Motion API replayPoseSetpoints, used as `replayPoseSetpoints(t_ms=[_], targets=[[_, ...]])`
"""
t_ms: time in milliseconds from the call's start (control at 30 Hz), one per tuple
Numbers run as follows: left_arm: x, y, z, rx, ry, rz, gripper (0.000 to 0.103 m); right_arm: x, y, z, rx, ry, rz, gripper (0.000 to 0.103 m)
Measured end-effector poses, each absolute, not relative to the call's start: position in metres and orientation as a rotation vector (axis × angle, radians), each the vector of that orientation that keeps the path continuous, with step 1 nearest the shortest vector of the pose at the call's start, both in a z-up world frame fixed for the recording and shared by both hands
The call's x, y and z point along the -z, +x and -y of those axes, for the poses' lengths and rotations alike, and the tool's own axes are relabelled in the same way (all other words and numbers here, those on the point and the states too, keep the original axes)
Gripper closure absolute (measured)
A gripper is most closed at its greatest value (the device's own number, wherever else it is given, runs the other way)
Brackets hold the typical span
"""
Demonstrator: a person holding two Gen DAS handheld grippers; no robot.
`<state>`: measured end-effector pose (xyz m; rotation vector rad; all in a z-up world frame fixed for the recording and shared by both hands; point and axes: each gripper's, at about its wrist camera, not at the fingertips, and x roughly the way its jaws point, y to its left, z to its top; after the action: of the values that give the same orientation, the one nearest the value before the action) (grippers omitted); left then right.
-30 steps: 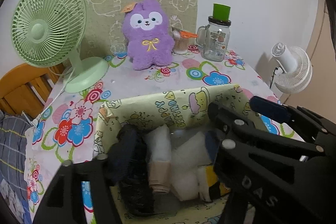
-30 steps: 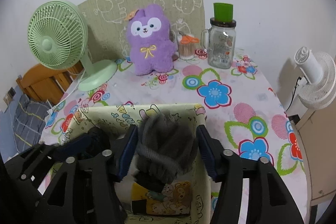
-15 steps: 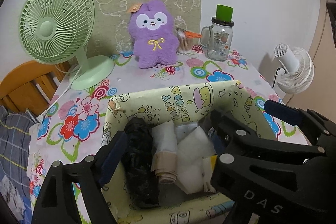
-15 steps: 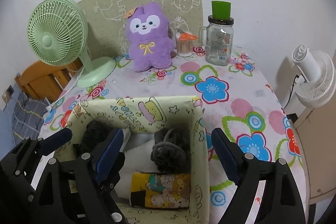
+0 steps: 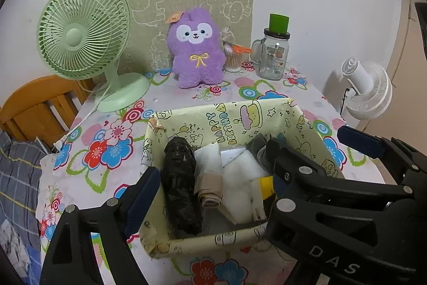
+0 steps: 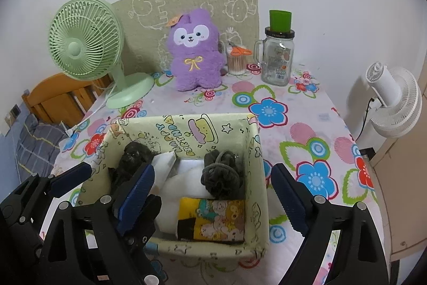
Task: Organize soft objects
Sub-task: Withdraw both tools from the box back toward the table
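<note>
Rolled socks and cloths sit packed in the paper-lined box (image 6: 256,146) on the tabletop (image 6: 299,111), the grey bundle (image 6: 221,175) lying loose in its far right corner beside a black roll (image 5: 180,178). Both the right tool (image 6: 210,190) and left tool (image 5: 210,187) hang over the box with fingers apart, holding nothing. The placing step looks finished, so the next move is likely to fetch another soft thing, perhaps the purple plush (image 6: 196,50).

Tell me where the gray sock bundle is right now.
In the right wrist view, the gray sock bundle lies in the box, at its far right corner, just behind the yellow cartoon roll and between the open right gripper's fingers.
</note>
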<state>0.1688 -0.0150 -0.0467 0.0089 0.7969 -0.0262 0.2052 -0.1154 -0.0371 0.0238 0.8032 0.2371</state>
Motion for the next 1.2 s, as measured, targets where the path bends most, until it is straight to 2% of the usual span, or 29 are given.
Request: replayPoseSetpoints(t_ms=[1200], targets=[[0.033, 0.096, 0.009, 0.021, -0.011, -0.738, 0.013, 0.014, 0.130, 0.115, -0.235, -0.001, -0.716, 0.011]])
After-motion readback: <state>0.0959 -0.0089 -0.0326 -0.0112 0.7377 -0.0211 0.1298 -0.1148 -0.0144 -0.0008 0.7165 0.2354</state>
